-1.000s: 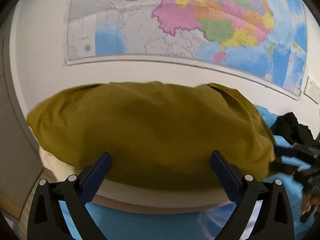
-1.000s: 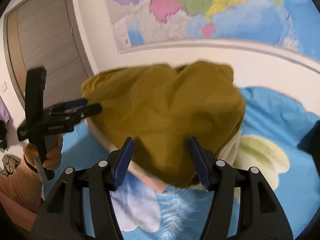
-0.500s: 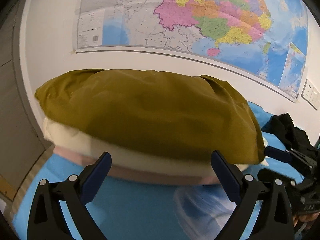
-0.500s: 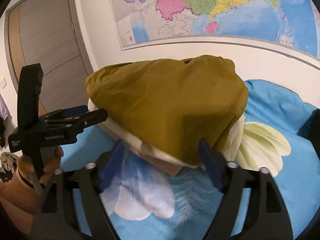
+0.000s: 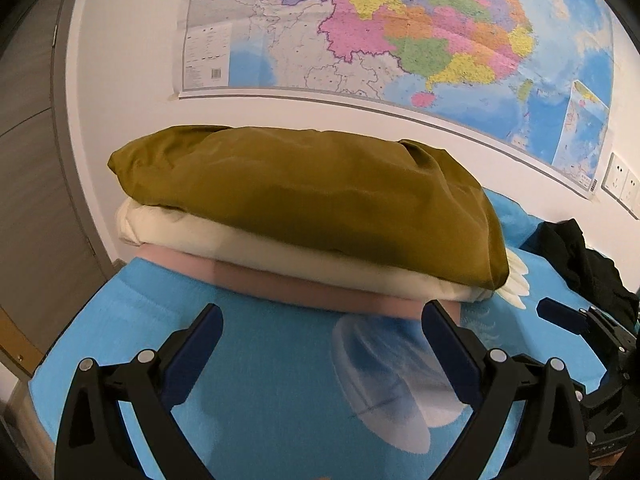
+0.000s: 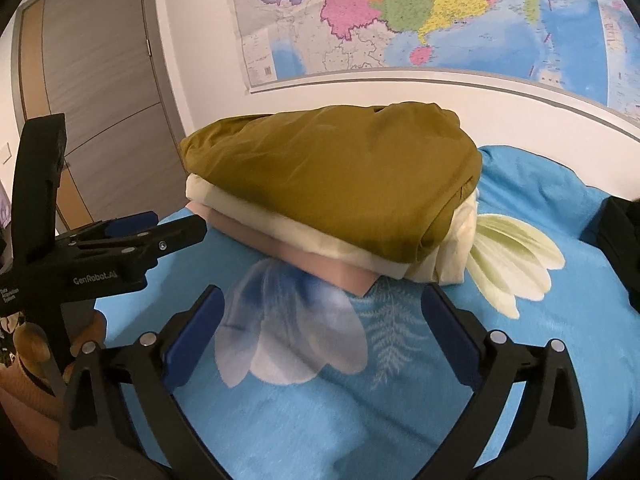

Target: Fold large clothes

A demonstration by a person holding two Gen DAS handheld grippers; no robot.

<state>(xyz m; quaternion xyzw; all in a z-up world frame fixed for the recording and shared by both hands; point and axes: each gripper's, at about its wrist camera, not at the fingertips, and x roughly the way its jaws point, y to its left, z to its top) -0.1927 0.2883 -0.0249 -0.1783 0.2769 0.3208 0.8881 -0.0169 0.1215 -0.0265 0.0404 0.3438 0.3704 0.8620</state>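
Folded mustard-yellow fabric garment (image 5: 312, 200) atop stack: cream folded cloth (image 5: 280, 248) under it, pink folded cloth (image 5: 288, 284) at bottom, on blue flower-print bedspread (image 5: 260, 360) by wall w/ colourful map (image 5: 400, 32). Left gripper (image 5: 320, 344) jaws wide, nothing btwn. Right gripper (image 6: 322, 330) jaws just been opening, now wide, empty, short of stack.

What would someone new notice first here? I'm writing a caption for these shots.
A stack of folded clothes, an olive garment on cream and pink layers, sits on the blue bedspread by the wall. A colourful map hangs above. Both grippers, left and right, are open and empty.
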